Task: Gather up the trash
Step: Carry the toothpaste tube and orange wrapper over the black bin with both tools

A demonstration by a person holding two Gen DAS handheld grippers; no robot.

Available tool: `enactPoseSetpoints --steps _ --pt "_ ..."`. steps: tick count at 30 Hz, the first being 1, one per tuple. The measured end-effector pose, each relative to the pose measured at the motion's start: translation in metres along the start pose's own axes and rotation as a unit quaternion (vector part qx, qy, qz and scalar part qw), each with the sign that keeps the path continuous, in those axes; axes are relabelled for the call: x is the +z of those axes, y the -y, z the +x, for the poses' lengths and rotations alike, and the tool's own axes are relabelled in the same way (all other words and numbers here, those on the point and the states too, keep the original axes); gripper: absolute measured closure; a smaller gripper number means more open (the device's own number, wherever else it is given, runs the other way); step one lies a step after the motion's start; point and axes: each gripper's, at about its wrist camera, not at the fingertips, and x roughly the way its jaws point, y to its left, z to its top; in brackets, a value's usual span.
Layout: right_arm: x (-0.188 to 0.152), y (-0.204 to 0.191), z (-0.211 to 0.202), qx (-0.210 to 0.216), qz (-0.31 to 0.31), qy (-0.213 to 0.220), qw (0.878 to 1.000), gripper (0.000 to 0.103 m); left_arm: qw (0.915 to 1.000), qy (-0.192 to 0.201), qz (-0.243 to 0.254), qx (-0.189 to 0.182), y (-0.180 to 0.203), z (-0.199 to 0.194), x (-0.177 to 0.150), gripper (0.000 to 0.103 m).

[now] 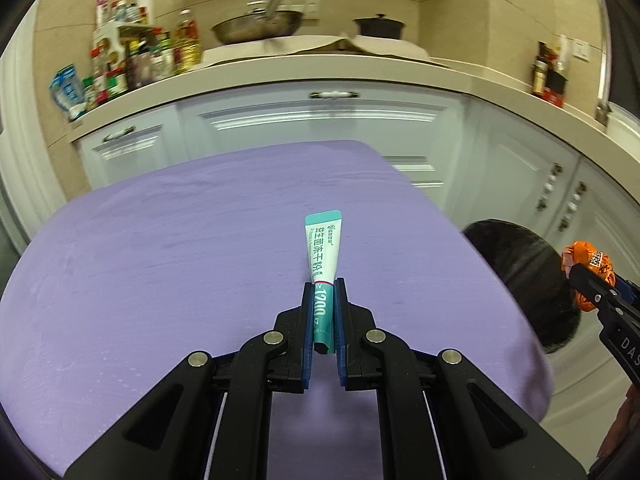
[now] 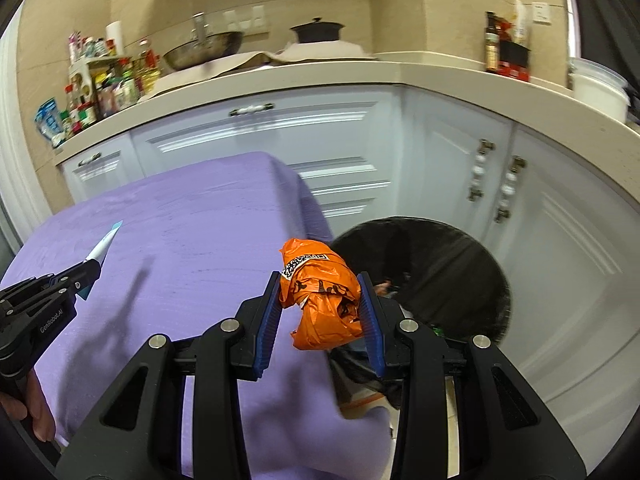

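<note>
step: we carry trash to the black bin (image 2: pixel 420 276) | left gripper (image 1: pixel 323 286) clenched on teal sachet (image 1: pixel 322 252), away from bin over purple table (image 1: pixel 160 248) | right gripper (image 2: pixel 319 280) grasping orange wrapper (image 2: pixel 320 292) at bin's near rim | advice: we centre each over the bin's mouth, then release.

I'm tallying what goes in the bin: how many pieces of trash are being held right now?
2. A teal-and-white sachet is clamped in the left tool; a crumpled orange plastic wrapper is in the right tool. More may be out of view.
</note>
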Motion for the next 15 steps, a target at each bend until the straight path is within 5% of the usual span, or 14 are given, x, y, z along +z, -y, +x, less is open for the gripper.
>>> enactPoseSetpoints --steps 15 --pt "-0.001 0.06 -0.02 -0.053 0.034 0.027 0.998 0.067 0.9941 0.027 0.073 -0.075 0.092 -0.004 0.009 0.093"
